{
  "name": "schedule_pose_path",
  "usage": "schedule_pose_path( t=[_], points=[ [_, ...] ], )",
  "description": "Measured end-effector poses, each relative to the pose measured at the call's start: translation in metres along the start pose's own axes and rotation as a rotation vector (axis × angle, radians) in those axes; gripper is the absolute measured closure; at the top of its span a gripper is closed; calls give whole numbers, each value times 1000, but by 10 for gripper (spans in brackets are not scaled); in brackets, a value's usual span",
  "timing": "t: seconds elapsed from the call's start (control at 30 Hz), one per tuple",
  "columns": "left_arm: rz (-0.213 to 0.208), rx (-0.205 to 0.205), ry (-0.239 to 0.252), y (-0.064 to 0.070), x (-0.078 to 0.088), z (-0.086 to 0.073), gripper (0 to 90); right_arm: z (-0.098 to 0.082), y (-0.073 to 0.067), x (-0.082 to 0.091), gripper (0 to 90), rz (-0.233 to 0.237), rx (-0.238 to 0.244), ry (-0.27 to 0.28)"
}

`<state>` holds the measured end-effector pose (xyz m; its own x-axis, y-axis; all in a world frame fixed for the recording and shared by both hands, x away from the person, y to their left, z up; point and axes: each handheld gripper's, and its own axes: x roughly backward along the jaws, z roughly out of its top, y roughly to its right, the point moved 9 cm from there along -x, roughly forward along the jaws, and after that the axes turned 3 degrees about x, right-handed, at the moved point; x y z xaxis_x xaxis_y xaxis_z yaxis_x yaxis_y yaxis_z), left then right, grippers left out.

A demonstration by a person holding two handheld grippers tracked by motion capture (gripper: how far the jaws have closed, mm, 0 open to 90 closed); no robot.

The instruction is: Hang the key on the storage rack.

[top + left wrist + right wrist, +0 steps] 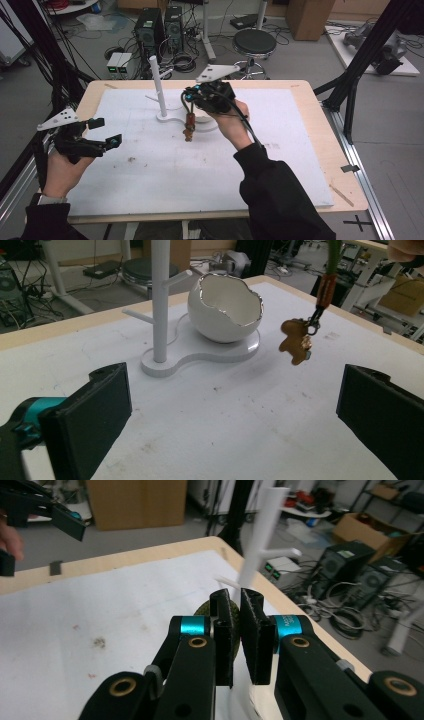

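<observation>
The right gripper (235,630) is closed on a green cord (206,610), mostly hidden between the jaws. Its brown pendant (189,127) hangs above the desk (310,125), at 4 o'clock from the white stand (161,90). The left gripper (107,132) is open and holds nothing.

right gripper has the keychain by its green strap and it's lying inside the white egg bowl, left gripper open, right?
Not quite: the keychain hangs in the air beside the white egg bowl, not inside it, as the left gripper view shows. The right gripper does hold its strap, and the left gripper is open.
</observation>
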<state>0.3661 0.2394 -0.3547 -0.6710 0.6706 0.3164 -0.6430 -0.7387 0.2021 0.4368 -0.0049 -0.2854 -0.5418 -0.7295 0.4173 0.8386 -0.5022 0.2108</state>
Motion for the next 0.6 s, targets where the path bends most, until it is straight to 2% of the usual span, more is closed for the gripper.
schedule_pose_path(
  t=[0.03, 0.07, 0.1, 0.27, 0.4, 0.6],
  points=[
    [0, 2, 2, 0, 0, 0, 17, 6, -6, -14, 848, 23, 11, -16],
    [0, 1, 4, 0, 1, 0, 17, 9, -8, -21, 848, 35, 17, -19],
    [0, 1, 4, 0, 1, 0, 17, 9, -8, -21, 848, 35, 17, -19],
    [6, 2, 13, 0, 6, -1, 17, 25, -16, -51, 848, 80, 13, -23],
    [14, -1, 7, 0, 7, -5, 17, 34, -18, -66, 848, 85, 25, -22],
    [17, 2, 5, 2, 10, -9, 17, 38, -17, -82, 848, 91, 8, -30]
  ],
)
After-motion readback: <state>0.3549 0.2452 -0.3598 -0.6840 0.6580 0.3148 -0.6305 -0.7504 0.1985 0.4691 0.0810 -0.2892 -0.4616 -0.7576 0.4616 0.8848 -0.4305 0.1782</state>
